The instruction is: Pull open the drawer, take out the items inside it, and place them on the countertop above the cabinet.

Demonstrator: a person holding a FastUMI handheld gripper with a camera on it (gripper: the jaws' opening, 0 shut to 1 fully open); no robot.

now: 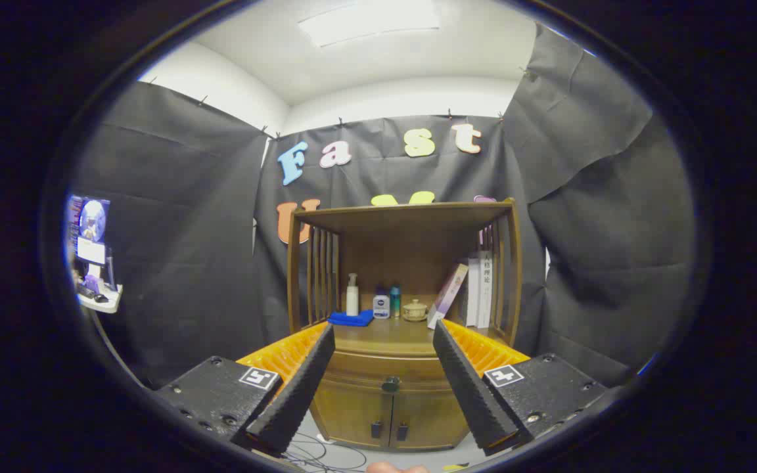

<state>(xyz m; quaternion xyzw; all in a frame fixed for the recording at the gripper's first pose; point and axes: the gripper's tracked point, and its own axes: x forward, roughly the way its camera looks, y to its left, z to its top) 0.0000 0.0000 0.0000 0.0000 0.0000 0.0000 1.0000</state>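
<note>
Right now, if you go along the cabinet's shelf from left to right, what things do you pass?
blue cloth → white pump bottle → small white jar → teal bottle → little lidded pot → leaning book → upright books. The open gripper is held short of the cabinet, with the drawer knob seen between its fingers.

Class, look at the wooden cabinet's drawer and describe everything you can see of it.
The drawer is a curved wooden front, brown and glossy, under the countertop and above two small cabinet doors. It looks fully closed, flush with the cabinet. One dark round knob sits at its centre. The gripper is open, its fingers apart and short of it; nothing touches it.
</note>
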